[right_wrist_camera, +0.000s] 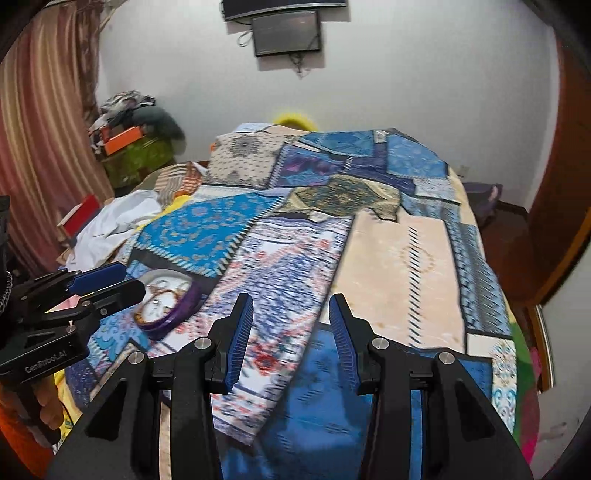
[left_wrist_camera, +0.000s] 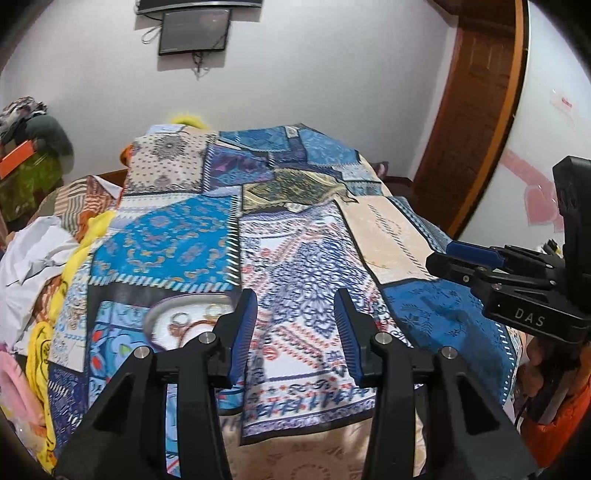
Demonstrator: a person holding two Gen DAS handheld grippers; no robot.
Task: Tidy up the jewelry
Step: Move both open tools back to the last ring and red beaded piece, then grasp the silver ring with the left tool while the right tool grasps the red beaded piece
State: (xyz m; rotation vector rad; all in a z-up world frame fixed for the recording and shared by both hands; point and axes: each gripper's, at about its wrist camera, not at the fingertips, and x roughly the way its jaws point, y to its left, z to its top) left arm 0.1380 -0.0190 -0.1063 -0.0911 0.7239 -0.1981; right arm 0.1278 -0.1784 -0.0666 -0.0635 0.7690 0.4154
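Observation:
A round white jewelry tray lies on the patchwork bedspread, low left in the left wrist view, with rings and a thin bangle inside. In the right wrist view the tray shows a purple rim and holds gold-coloured jewelry. My left gripper is open and empty, just right of the tray and above the cloth. It also shows in the right wrist view. My right gripper is open and empty over the blue patch, further right. It also shows in the left wrist view.
The patchwork bedspread covers the bed. White and yellow clothes pile at its left edge. A wooden door stands at the right. A wall screen hangs behind. A cluttered shelf and curtain stand on the left.

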